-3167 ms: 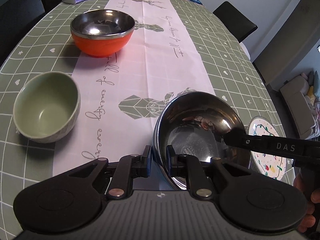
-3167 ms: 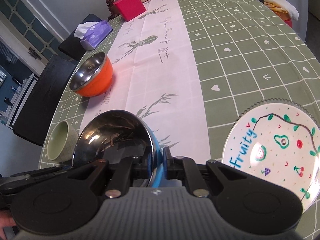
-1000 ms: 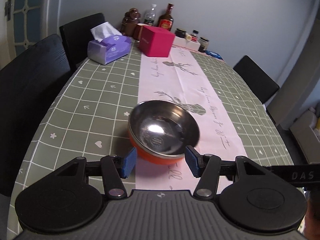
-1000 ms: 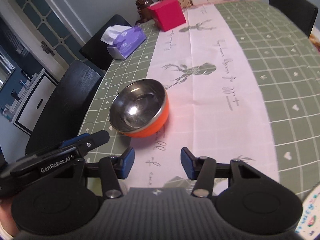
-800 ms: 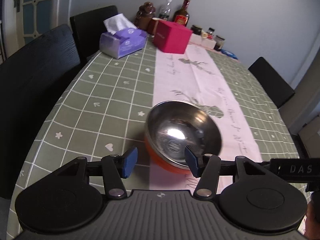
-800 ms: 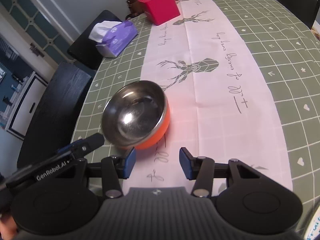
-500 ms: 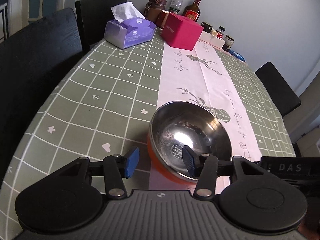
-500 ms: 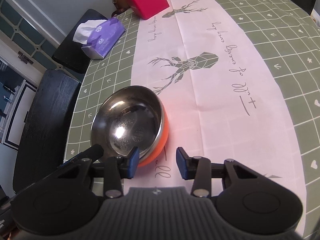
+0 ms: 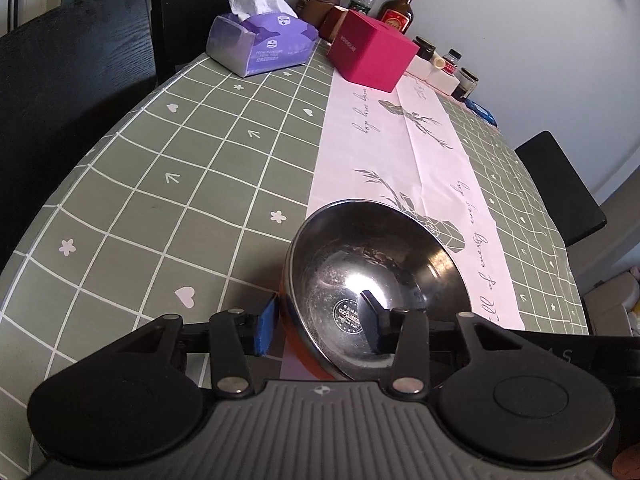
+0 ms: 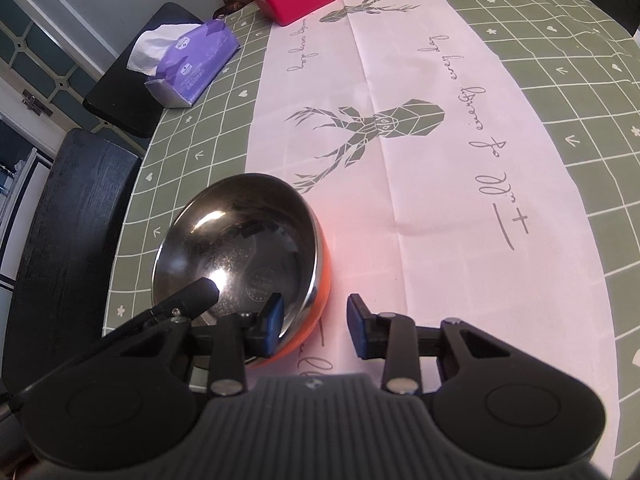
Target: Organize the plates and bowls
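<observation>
the orange bowl with a steel lining [image 9: 372, 280] sits on the tabletop [image 9: 168, 184], on the near left edge of the pale pink runner [image 9: 404, 152] where it meets the green checked cloth. the left hand-held gripper [image 9: 318, 330] is open, straddling the bowl's left rim: its blue-padded left finger is outside against the orange wall, its right finger is inside over the steel. the right hand-held gripper [image 10: 314, 326] is open too, straddling the right rim [image 10: 316, 256]: its left finger is inside the bowl, its right finger is outside over the runner. i cannot tell whether any pad touches the bowl. in the right wrist view the left hand-held gripper's black fingertip [image 10: 200, 292] reaches over the bowl's hollow. well beyond the bowl stand a purple tissue box [image 9: 260, 46], a magenta box [image 9: 370, 56] on the runner, and bottles and jars [image 9: 400, 6] by the wall. dark chairs [image 9: 72, 64] flank the tabletop.
</observation>
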Motion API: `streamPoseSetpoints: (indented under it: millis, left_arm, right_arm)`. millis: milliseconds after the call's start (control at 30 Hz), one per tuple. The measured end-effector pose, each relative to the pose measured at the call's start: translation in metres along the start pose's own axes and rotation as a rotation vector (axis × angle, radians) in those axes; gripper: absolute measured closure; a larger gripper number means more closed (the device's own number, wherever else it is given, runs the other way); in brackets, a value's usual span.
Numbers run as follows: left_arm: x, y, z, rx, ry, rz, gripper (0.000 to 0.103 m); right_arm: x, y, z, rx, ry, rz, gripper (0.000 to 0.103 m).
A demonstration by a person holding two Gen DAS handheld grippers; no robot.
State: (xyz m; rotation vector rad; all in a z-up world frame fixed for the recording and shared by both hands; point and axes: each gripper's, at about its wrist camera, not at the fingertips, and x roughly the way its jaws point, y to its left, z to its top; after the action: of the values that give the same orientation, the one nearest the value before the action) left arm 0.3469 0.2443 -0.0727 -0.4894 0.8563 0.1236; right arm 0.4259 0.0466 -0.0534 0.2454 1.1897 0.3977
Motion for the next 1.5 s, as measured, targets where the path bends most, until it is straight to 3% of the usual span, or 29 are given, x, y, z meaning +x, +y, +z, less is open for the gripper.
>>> streamPoseSetpoints:
  millis: [133, 400, 800, 1200, 1500]
  left_arm:
    - [0.001, 0.001, 0.0, 0.011, 0.002, 0.031, 0.082]
    - [-0.013, -0.008, -0.001, 0.05, 0.023, 0.065, 0.085]
    - [-0.078, -0.03, -0.01, 0.077, 0.005, 0.096, 0.086]
    - [-0.144, -0.074, -0.035, 0.187, 0.14, 0.1, 0.087]
    - [-0.157, -0.116, -0.072, 0.256, 0.309, 0.045, 0.087]
  right_arm:
    - [0.002, 0.002, 0.0, -0.008, -0.002, 0.011, 0.082]
    - [-0.009, 0.004, -0.005, -0.025, -0.006, -0.011, 0.087]
    - [-0.065, 0.011, -0.026, -0.009, -0.013, 0.039, 0.091]
    - [-0.147, 0.003, -0.071, -0.09, 0.016, 0.041, 0.091]
    - [-0.198, -0.028, -0.101, -0.178, 0.045, -0.025, 0.091]
